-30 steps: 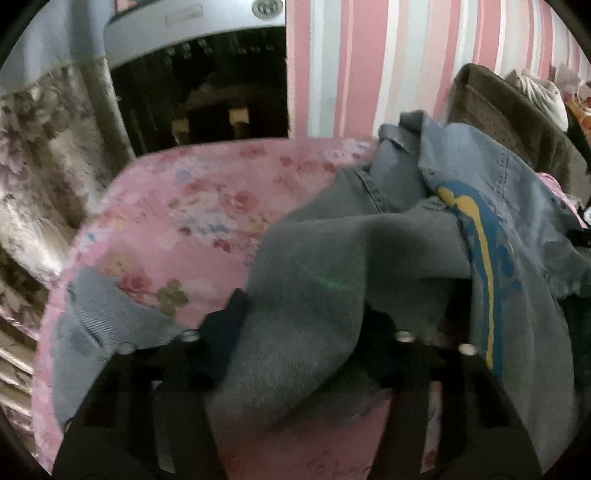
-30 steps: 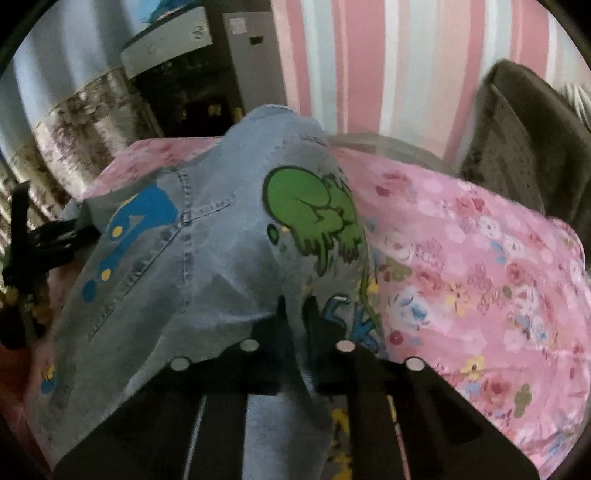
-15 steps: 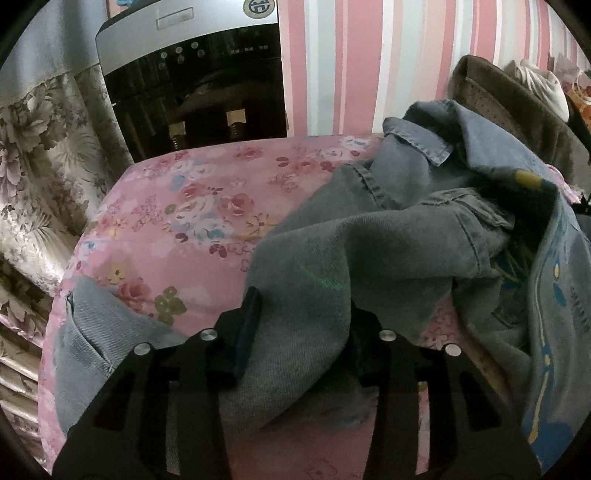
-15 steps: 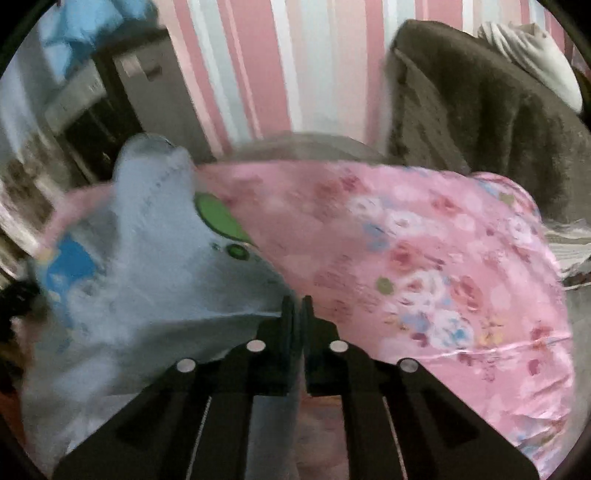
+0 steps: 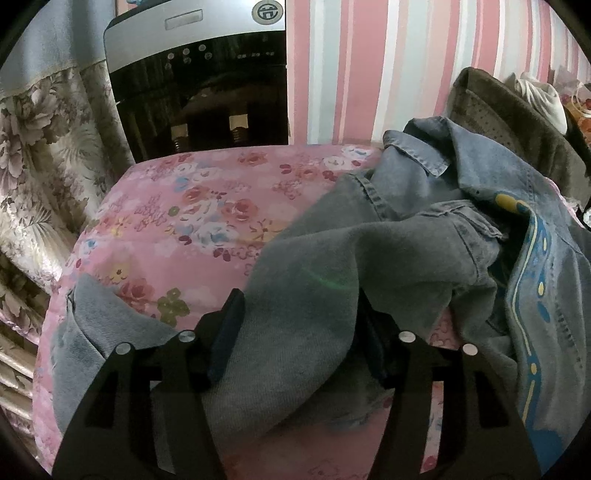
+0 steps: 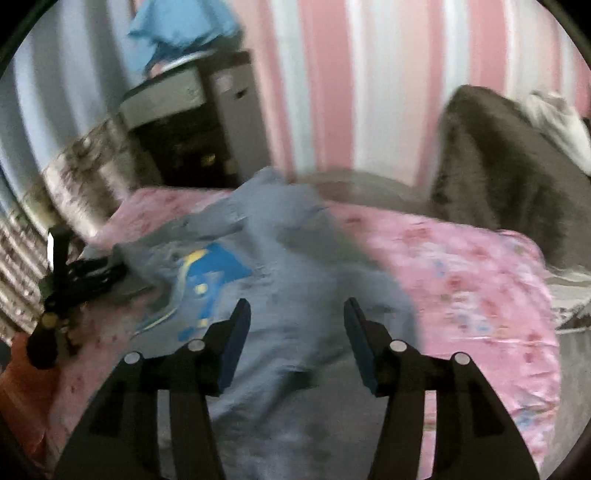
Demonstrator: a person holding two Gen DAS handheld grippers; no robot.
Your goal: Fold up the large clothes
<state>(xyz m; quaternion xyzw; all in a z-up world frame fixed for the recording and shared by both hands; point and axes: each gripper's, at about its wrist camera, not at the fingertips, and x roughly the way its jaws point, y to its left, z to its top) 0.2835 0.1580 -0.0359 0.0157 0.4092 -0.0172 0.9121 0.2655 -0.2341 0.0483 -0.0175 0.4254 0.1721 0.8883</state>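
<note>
Now the denim jacket [image 5: 388, 266] lies crumpled on the bed [image 5: 192, 221], its collar toward the striped wall and its printed panels heaped to one side, so the fold is barely begun. A thick fold of the grey-blue cloth passes between the jaws of the left gripper [image 5: 299, 332], which stand fairly wide yet press the bunched denim from both sides; it reads as a clamp on that fold, probably to anchor the hem or sleeve while the other side is arranged. The right gripper [image 6: 295, 332] hovers above the jacket [image 6: 280, 280] with its jaws apart and nothing between them, most likely free to take a new hold on the loose cloth below; that view is blurred, so finer detail is lost. Beyond the bed stands a black and silver appliance [image 5: 199, 81] carrying a round emblem [image 5: 267, 13] near its top edge, but its character is too small to read with confidence. The jacket's blue and yellow print [image 5: 532, 258] shows no legible lettering from this angle. A dark brown blanket [image 6: 498, 162] rests against the wall at the far side, clear of the work.
</note>
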